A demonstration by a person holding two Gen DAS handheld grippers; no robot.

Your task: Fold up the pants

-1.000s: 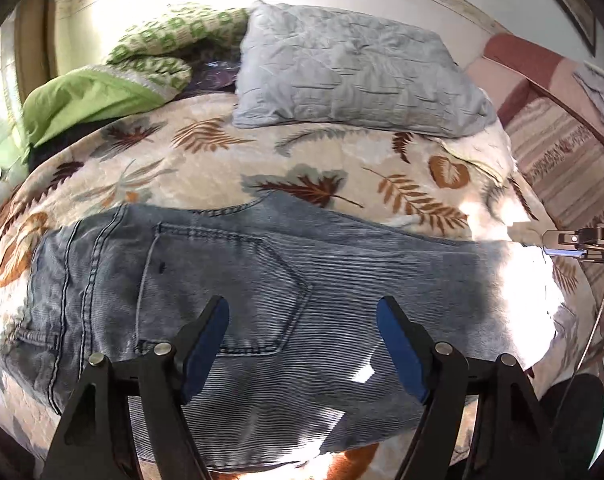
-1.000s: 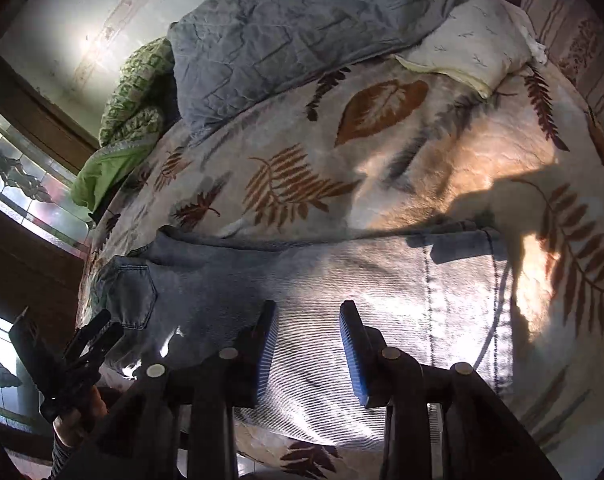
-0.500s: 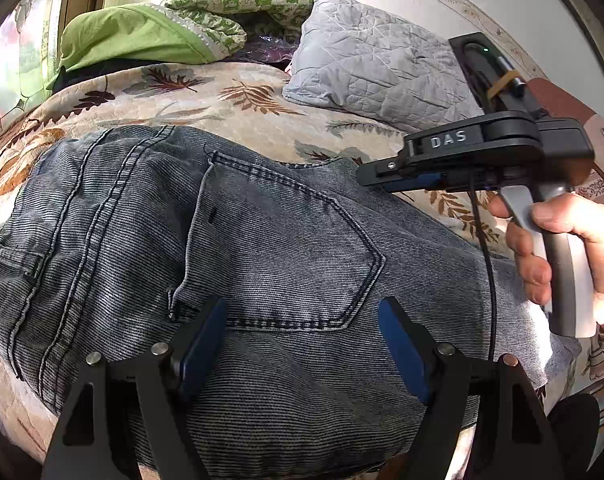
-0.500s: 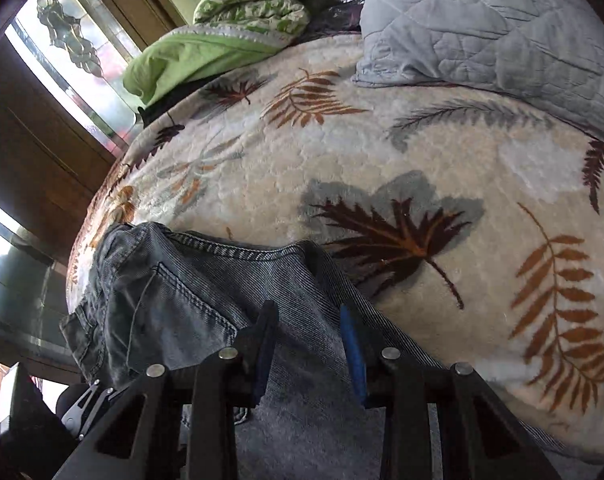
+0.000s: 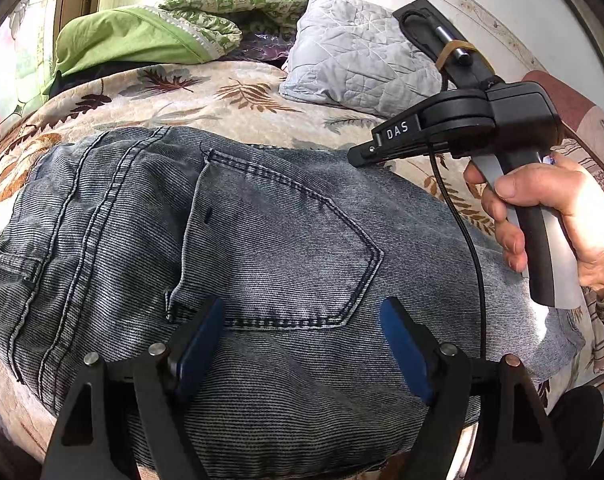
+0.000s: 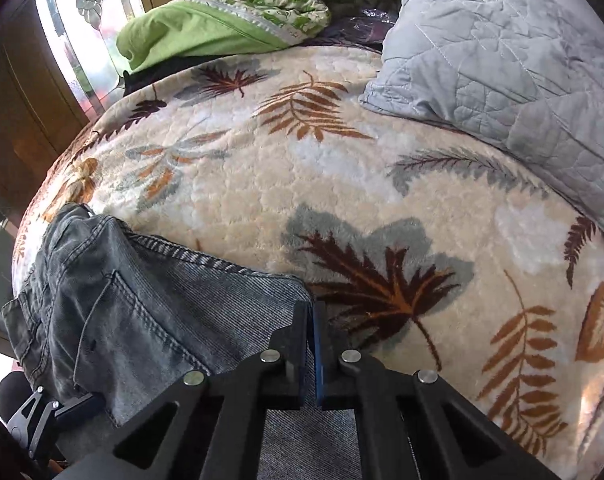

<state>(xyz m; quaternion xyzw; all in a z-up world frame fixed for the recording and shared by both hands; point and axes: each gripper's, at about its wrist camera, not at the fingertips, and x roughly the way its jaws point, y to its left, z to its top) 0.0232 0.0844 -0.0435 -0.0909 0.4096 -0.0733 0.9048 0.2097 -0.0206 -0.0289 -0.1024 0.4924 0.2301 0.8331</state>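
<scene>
My right tool (image 6: 311, 344) is clamped on the far edge of the pants (image 5: 262, 240); left tool (image 5: 302, 344) hovers apart over their near edge.

A cream bedspread (image 6: 342, 184) printed with brown, orange and grey leaves covers the bed. At its far side lies a grey quilted pillow (image 6: 502, 60) (its stitching runs in crossing lines). Just left of that sits a folded green-and-white patterned quilt (image 5: 230, 8), with a plain lime-green pillow (image 5: 122, 40) below it. A patterned glass window (image 6: 82, 32) in a wooden frame stands beyond the bed's left edge.
</scene>
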